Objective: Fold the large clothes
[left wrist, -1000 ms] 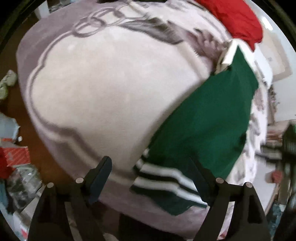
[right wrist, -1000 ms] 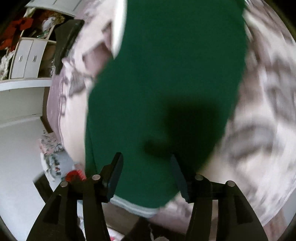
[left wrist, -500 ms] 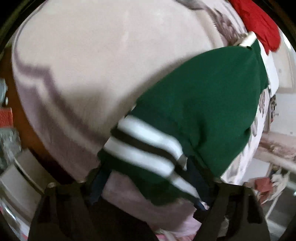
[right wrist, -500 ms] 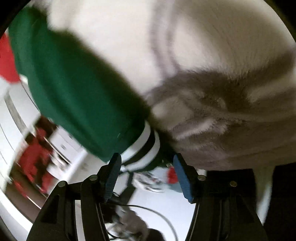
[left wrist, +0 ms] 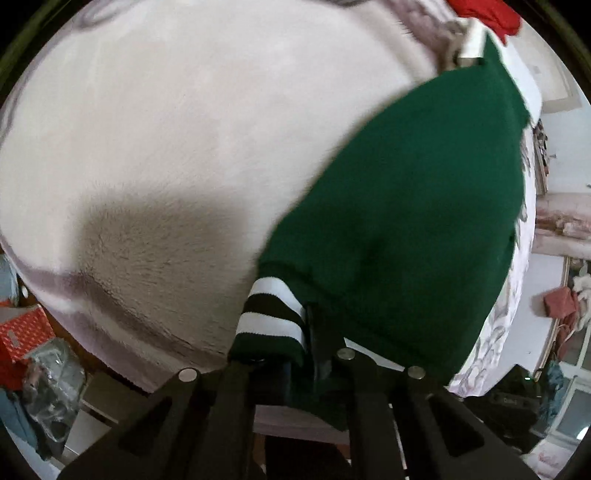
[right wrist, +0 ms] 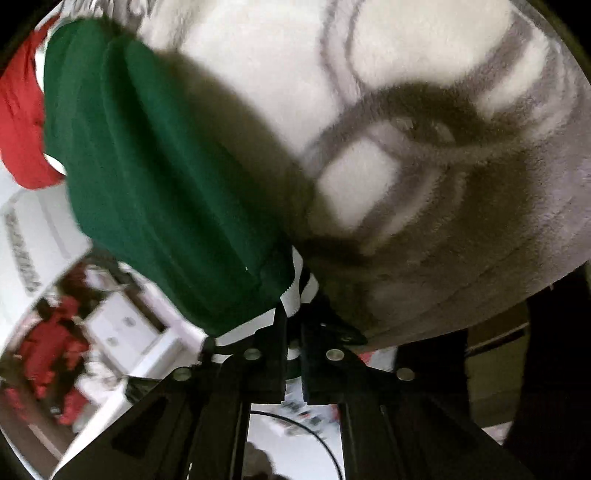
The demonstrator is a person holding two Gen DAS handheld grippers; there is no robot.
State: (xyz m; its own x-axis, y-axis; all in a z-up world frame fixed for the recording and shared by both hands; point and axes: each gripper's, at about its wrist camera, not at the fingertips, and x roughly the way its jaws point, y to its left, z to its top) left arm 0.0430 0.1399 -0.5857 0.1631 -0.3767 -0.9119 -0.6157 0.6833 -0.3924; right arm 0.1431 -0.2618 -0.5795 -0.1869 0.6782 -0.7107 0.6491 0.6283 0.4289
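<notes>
Lying spread over a pale plush blanket [left wrist: 177, 147] with grey scroll lines, the green sweater [left wrist: 424, 206] was the piece to be folded, and both claws had taken it at its striped trim. The left claw [left wrist: 291, 365] was closed on the black-and-white striped cuff [left wrist: 271, 314], its jaws pressed together with the knit bunched between them. In the right wrist view the right claw [right wrist: 293, 347] was likewise pinched shut on a striped edge [right wrist: 301, 288] of the same garment, where the green body met the blanket.

Gripping at the ribbed ends made sense: the bands are thicker and firmer than the body, so they probably give a surer hold and mark the points a fold is measured from. With two ends held, the sweater could be carried over itself without sagging in the middle.

Whether the two claws held the same cuff or different ones could not be told, since neither view showed the other claw.

A red cloth [left wrist: 487, 14] lay beyond the far end of the sweater, touching or nearly touching its white collar band [left wrist: 476, 44]. Clutter stood on the floor past the blanket's edge, including a red patterned box [left wrist: 22, 332].

Judged from how flat and long the sweater lay, the fold had scarcely begun; lifting both holds together seemed the likely next need, with slipping knit the main risk.
</notes>
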